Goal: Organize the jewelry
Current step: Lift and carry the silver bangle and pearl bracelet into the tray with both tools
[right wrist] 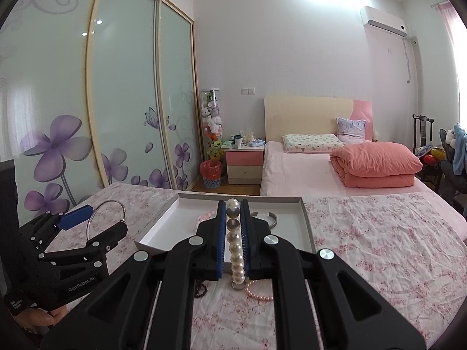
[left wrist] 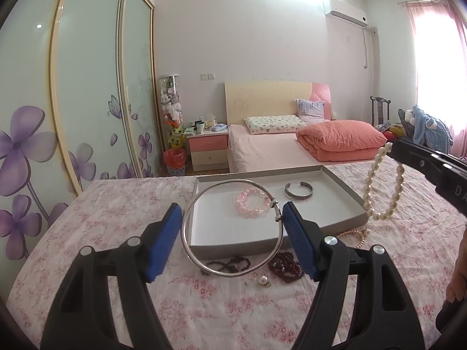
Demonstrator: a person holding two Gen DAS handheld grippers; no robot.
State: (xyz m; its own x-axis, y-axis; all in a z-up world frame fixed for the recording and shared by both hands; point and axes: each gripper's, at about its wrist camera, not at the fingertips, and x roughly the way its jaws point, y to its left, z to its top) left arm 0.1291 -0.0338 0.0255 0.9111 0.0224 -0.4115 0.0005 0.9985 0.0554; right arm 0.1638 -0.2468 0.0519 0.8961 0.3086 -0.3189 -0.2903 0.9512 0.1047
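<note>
My left gripper [left wrist: 232, 218] holds a thin silver bangle [left wrist: 201, 265] between its blue pads, lifted above the table's front; it also shows in the right wrist view [right wrist: 107, 221]. My right gripper [right wrist: 233, 207] is shut on a white pearl strand [right wrist: 235, 250], which hangs beside the tray in the left wrist view [left wrist: 379, 186]. A shallow grey tray [left wrist: 204, 248] holds a pink bead bracelet [left wrist: 252, 202] and a silver cuff [left wrist: 298, 191]. Dark bead bracelets [left wrist: 230, 262], a red-brown bead bracelet [left wrist: 284, 265], a pearl pendant [left wrist: 264, 281] and a pink pearl strand [right wrist: 258, 294] lie on the floral cloth.
The table wears a pink floral cloth [left wrist: 116, 233]. Behind it stand a bed with a folded orange quilt [left wrist: 341, 140], a pink nightstand [left wrist: 207, 145], a red bin [left wrist: 174, 160] and a sliding wardrobe [left wrist: 87, 102] on the left.
</note>
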